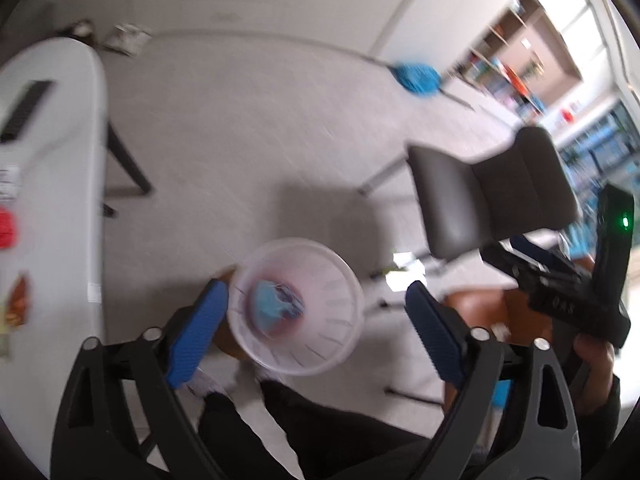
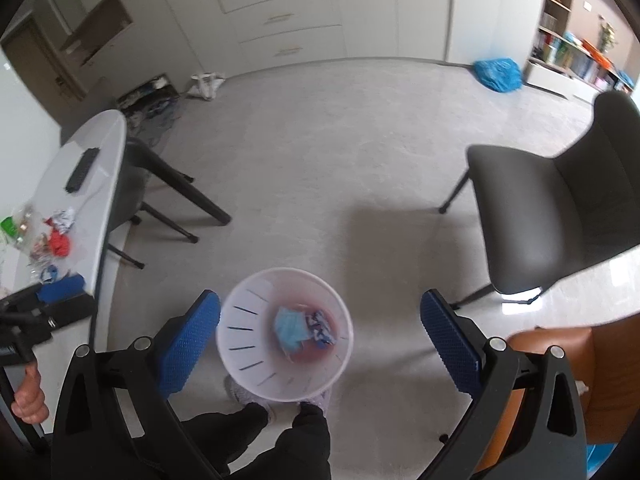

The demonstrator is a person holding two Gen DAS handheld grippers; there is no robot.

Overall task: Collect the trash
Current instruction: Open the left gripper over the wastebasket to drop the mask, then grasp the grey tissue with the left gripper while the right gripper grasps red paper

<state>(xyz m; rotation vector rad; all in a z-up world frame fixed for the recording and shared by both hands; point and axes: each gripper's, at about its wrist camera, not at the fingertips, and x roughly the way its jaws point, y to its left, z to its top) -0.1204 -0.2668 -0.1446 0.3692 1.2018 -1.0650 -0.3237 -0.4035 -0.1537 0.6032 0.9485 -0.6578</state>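
A translucent white bin [image 2: 285,334] stands on the floor by the person's feet; a blue face mask [image 2: 290,332] and a crumpled wrapper [image 2: 320,330] lie inside. The bin also shows in the left wrist view [image 1: 298,306], blurred. My left gripper [image 1: 316,332] is open and empty above the bin. My right gripper [image 2: 320,344] is open and empty above the bin too. Red, white and clear scraps of trash [image 2: 60,236] lie on the white table [image 2: 100,152] at the left.
A grey chair [image 2: 560,196] stands at the right, an orange seat [image 2: 560,364] at the lower right. A black remote [image 2: 82,170] lies on the table. A blue bag [image 2: 498,74] sits on the floor by the far shelves.
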